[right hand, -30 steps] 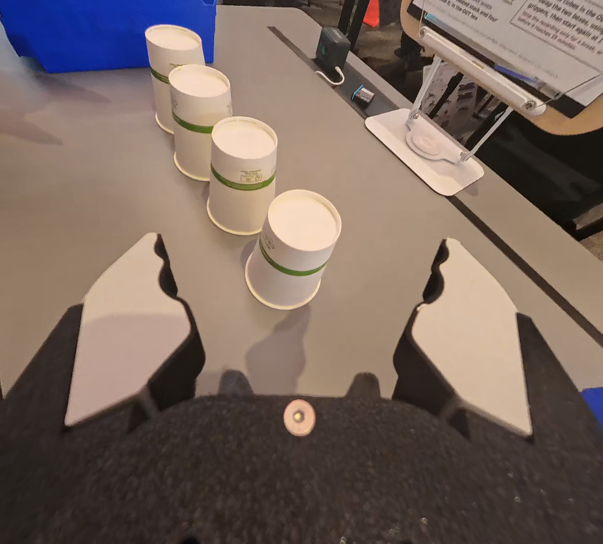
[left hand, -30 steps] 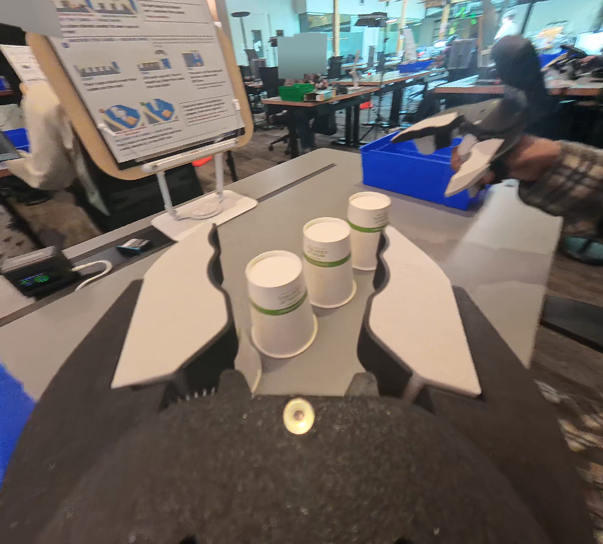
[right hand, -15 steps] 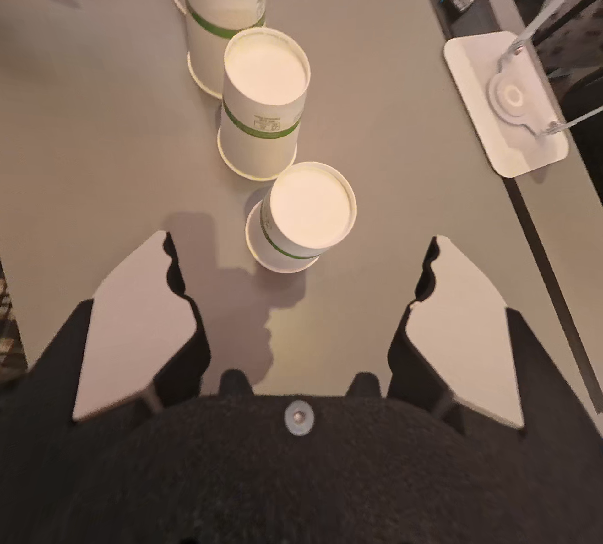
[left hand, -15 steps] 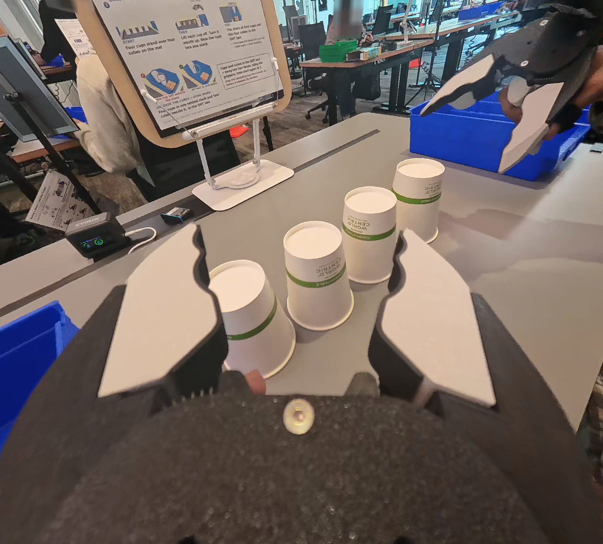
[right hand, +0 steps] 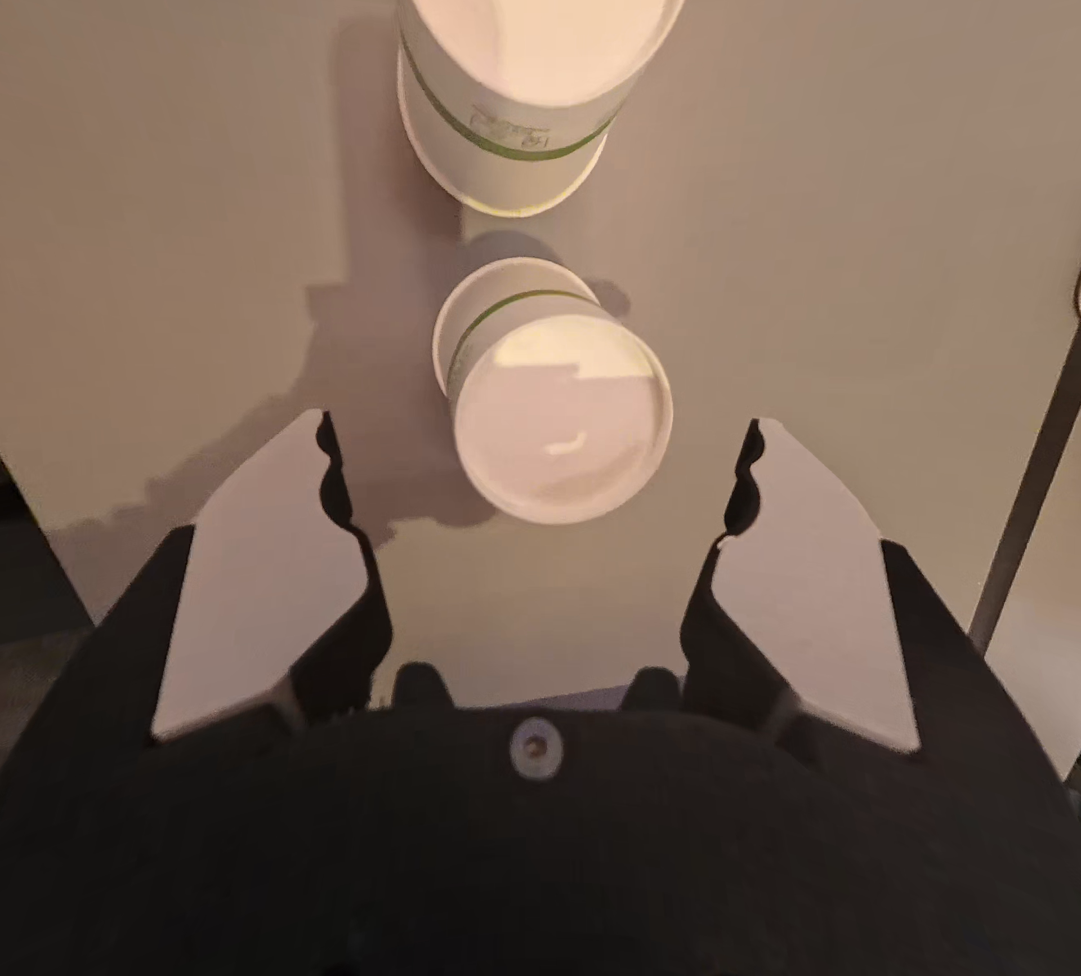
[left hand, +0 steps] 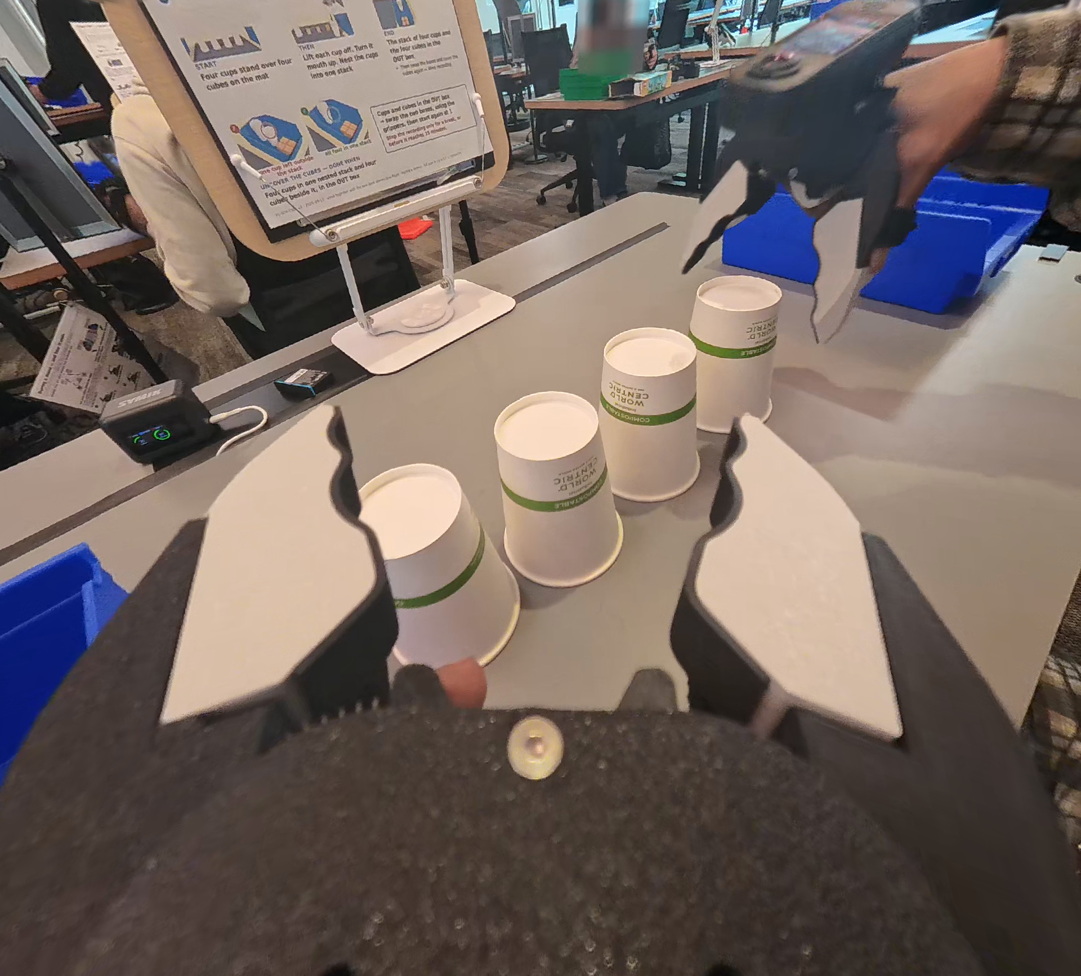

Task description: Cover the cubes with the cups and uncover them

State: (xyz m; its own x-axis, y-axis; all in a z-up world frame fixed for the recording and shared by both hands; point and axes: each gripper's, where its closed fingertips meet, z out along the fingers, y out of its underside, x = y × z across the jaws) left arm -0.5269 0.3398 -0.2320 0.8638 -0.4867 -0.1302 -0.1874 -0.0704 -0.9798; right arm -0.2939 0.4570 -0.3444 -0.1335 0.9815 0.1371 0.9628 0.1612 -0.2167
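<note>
Where the grey table point(left hand: 936, 480) meets its far edge, a sign board point(left hand: 304, 58) stands on a white base point(left hand: 424, 325), with a small black device point(left hand: 155, 421) and its white cable beside it along a dark groove. A blue bin point(left hand: 912, 251) sits at the far right corner and another blue bin point(left hand: 41, 632) at the left edge. Beyond the table lies an open office with desks, chairs and a seated person in a pale top point(left hand: 169, 222). Nothing stands between the grippers and the cups.

Four white cups with green bands stand upside down in a row across the middle of the table, close together but apart. The left gripper point(left hand: 535, 456) is low over the table, jaws apart, with cup 1 point(left hand: 433, 556) just inside its left finger point(left hand: 281, 567) and cup 2 point(left hand: 556, 491) between the fingertips; whether the finger touches cup 1 cannot be told. Cup 3 point(left hand: 649, 412) and cup 4 point(left hand: 734, 351) lie farther along.

The right gripper point(right hand: 541, 456), jaws wide apart, hangs above cup 4 point(right hand: 561, 415), looking almost straight down on its base, which sits between the fingertips but nearer the right one. Cup 3 point(right hand: 544, 23) is just beyond. In the left view, the right gripper point(left hand: 772, 275) hovers over the row's far end, held by a hand point(left hand: 936, 123) in a plaid sleeve. No cubes show.
</note>
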